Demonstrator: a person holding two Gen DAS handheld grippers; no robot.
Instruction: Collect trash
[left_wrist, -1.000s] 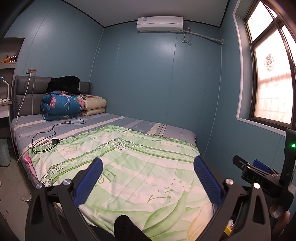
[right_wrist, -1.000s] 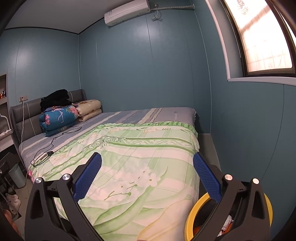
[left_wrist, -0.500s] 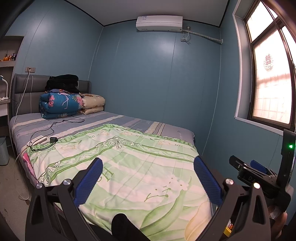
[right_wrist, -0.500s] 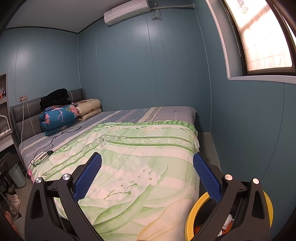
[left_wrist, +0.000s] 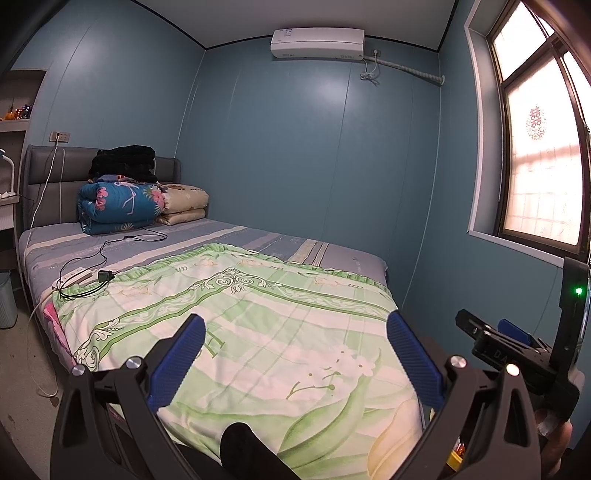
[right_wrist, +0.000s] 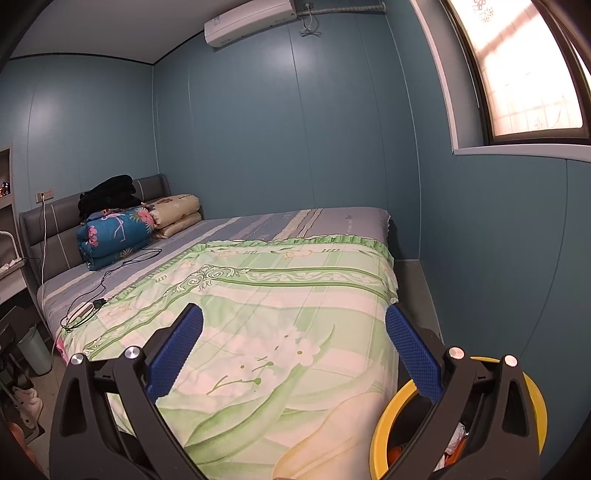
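Both grippers were held above the foot end of the bed (left_wrist: 258, 240), pointing toward the headboard. The left gripper (left_wrist: 295, 358) had its jaws spread wide with nothing between the blue pads. The right gripper (right_wrist: 293, 350) was likewise spread and empty; it also appeared at the right edge of the left wrist view, beside the foot corner of the bed.

The yellow-rimmed bin (right_wrist: 384, 424) stood on the floor just beside the foot corner of the bed on the window side. Scraps of white and orange trash (right_wrist: 456, 437) were visible inside it, partly hidden by the right gripper's frame, so some collection appeared to be complete.

No loose trash could be identified on the green floral quilt (left_wrist: 280, 325). The items near the headboard end were a black cable with adapter (left_wrist: 103, 275), a folded blue blanket (left_wrist: 118, 206) and beige pillows (left_wrist: 184, 206); none read as trash. A pale bin (right_wrist: 35, 349) stood on the floor at the opposite side.

Judgement: the bed surface appeared finished. Any remaining trash lay outside both views, or the task was near its end.
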